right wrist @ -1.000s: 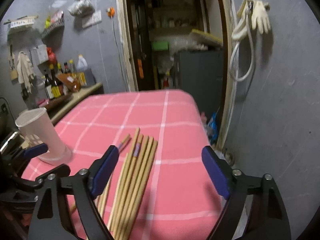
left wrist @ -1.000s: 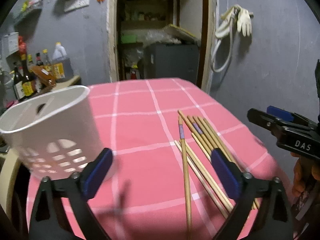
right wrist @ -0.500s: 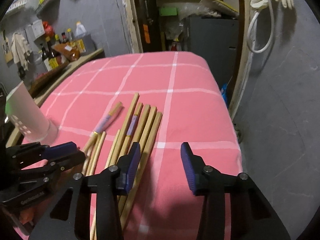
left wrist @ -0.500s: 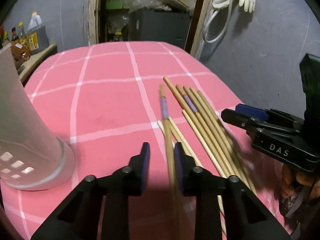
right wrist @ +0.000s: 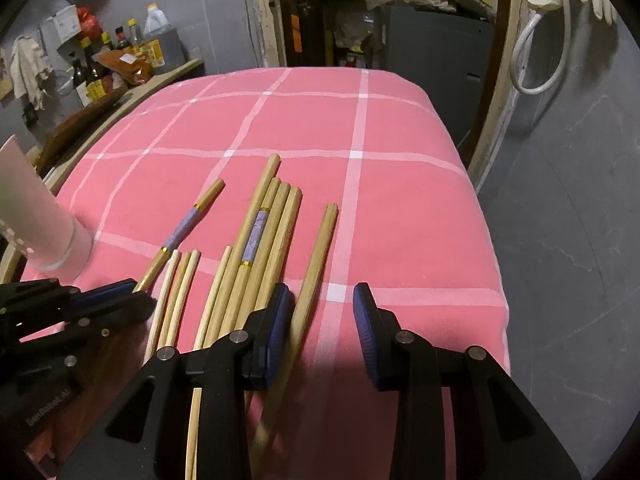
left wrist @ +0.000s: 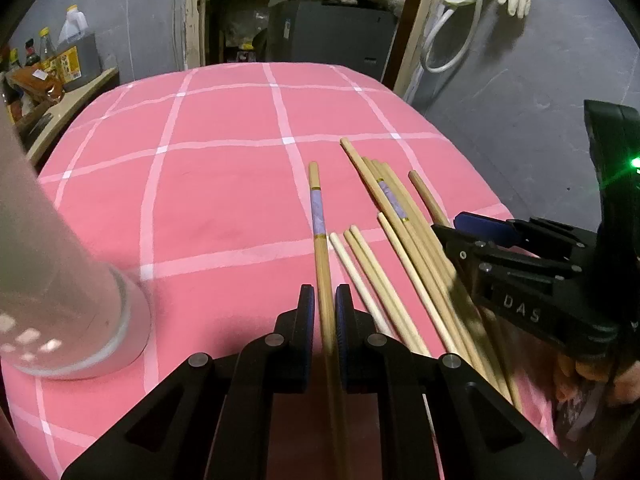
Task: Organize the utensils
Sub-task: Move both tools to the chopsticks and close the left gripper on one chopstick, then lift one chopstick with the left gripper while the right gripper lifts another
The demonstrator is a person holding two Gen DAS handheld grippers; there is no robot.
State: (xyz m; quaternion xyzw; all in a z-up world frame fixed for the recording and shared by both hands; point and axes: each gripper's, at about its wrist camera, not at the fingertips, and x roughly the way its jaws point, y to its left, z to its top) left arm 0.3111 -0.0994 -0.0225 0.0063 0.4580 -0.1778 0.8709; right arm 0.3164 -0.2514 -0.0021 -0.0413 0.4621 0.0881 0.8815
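Observation:
Several wooden chopsticks (left wrist: 400, 240) lie on the pink checked tablecloth (left wrist: 224, 184). My left gripper (left wrist: 325, 304) is shut on a chopstick with a purple band (left wrist: 318, 216), still flat on the cloth. My right gripper (right wrist: 322, 320) is open around a plain chopstick (right wrist: 320, 244) that lies apart from the bundle (right wrist: 260, 240), close to the left finger. The white perforated holder (left wrist: 60, 280) stands at the left; it also shows in the right wrist view (right wrist: 36, 224).
The table's right edge (right wrist: 492, 240) drops to a grey floor. A counter with bottles (right wrist: 120, 60) stands behind on the left. My right gripper also shows in the left wrist view (left wrist: 520, 280), beside the bundle.
Both grippers came down to the chopsticks. The left one closed from wide open onto the purple-banded chopstick. The right one narrowed, and a plain chopstick now lies apart from the bundle.

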